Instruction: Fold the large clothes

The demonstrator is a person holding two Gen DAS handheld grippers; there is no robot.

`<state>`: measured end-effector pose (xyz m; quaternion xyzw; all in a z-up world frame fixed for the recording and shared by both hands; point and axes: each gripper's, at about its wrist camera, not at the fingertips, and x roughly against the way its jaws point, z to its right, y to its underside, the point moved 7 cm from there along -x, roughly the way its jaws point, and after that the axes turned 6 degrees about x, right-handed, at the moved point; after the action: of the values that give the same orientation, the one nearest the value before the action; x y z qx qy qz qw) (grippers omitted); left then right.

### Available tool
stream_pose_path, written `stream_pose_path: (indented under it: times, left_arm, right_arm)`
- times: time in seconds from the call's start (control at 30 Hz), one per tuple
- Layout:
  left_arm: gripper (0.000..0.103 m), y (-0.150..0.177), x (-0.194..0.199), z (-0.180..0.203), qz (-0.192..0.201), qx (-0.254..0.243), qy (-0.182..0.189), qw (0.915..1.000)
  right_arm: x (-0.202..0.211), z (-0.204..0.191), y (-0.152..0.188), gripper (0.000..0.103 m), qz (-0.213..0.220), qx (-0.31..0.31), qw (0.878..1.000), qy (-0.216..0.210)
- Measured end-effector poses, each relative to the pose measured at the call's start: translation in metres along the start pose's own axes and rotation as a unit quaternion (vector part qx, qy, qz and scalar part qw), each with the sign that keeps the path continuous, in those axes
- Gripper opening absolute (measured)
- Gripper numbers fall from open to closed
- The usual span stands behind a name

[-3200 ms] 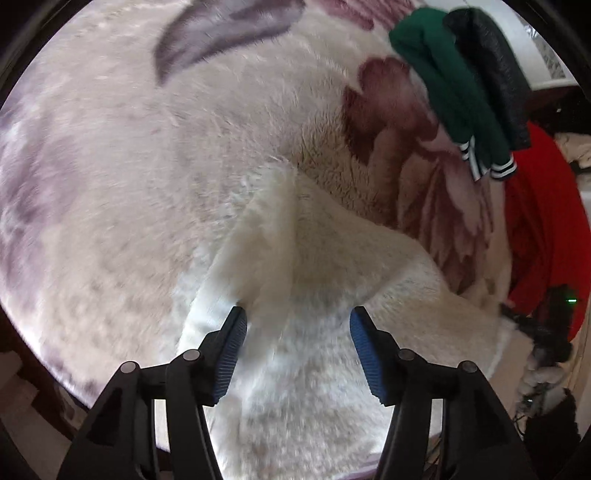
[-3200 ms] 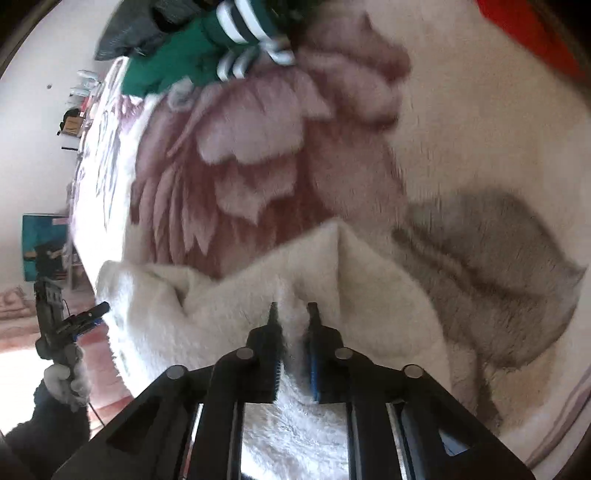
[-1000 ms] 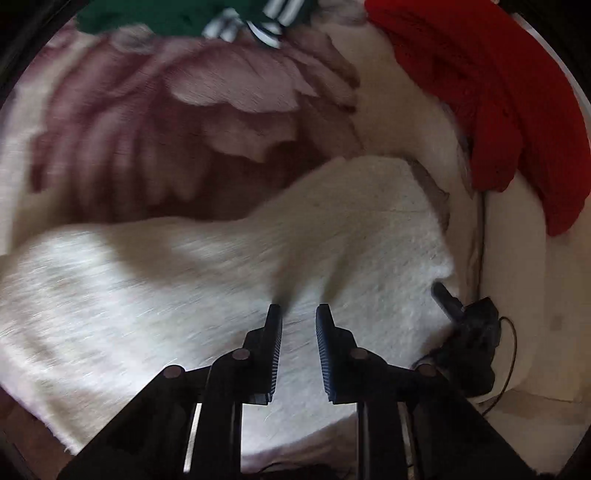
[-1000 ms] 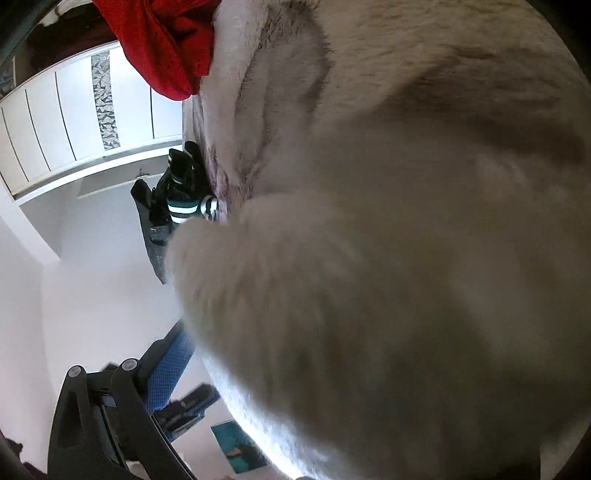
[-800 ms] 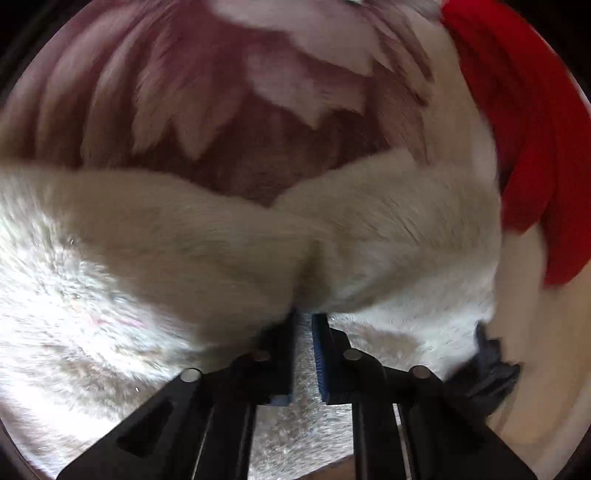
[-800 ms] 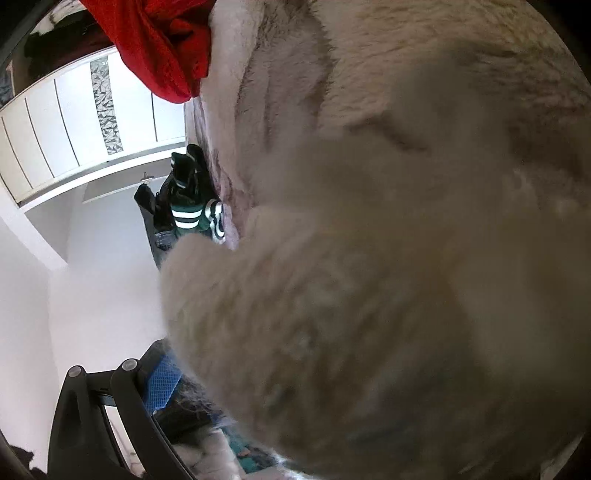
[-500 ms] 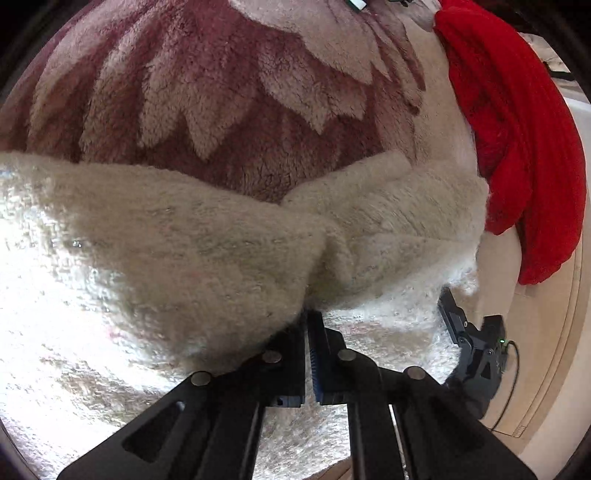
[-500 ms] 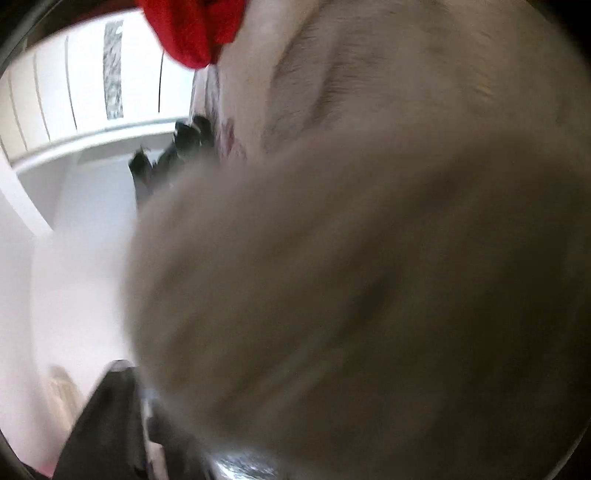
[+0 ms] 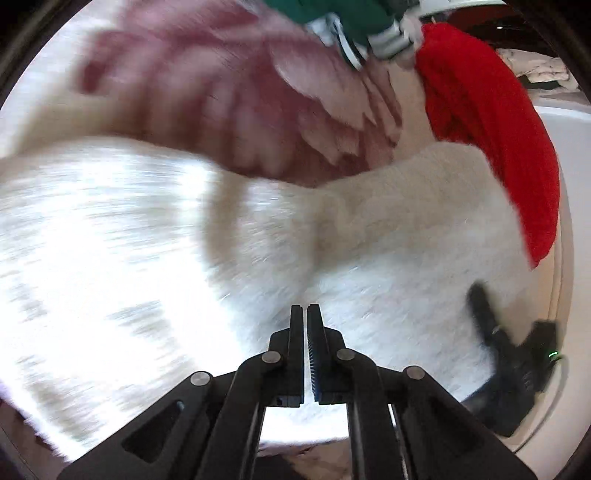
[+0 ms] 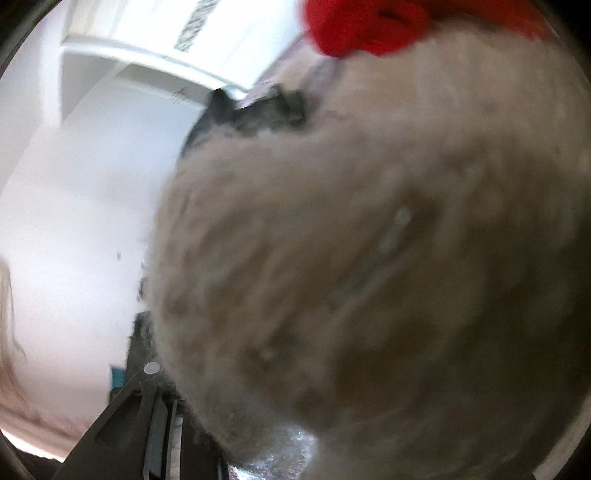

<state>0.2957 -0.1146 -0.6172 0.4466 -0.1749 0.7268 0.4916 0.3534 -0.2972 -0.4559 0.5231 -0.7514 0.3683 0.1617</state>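
The fluffy cream-white fleece garment (image 9: 155, 258) lies spread across the plush floral blanket (image 9: 229, 110), filling the left and middle of the left wrist view, with one thick fold (image 9: 399, 206) humped up toward the crumpled red knit garment (image 9: 491, 133) on the right. Half a second ago a bunch of this fleece stood pinched in front of the left gripper (image 9: 306, 310); now the jaws are pressed together with only a thin slit between the pads and no cloth seen in it, and the fabric lies flat below them. That reads as a fold laid down and let go, so this side seems finished for the moment. Beyond, at the top, sits a green garment with striped cuffs (image 9: 354, 22), well apart from the work. At the right edge, a black gripper handle (image 9: 513, 362) shows over the fleece.

In the right wrist view the same fleece (image 10: 369, 258) hangs blurred right against the lens, hiding most of the right gripper (image 10: 173, 424). Its jaws are closing; whether they pinch cloth cannot be told. A second ago they stood wide. The next fold probably depends on this grip taking hold.
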Motion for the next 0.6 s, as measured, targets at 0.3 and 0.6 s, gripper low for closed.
stream_pose_path:
  times: [0.3, 0.6]
  left_arm:
    - [0.021, 0.048, 0.158, -0.150, 0.087, 0.127, -0.026, 0.9877]
    - [0.058, 0.048, 0.236, -0.229, 0.172, 0.180, -0.021, 0.9684]
  right_arm:
    - [-0.065, -0.187, 0.096, 0.034, -0.079, 0.298, 0.947, 0.087]
    - [-0.191, -0.259, 0.279, 0.057, -0.238, 0.480, 0.833, 0.138]
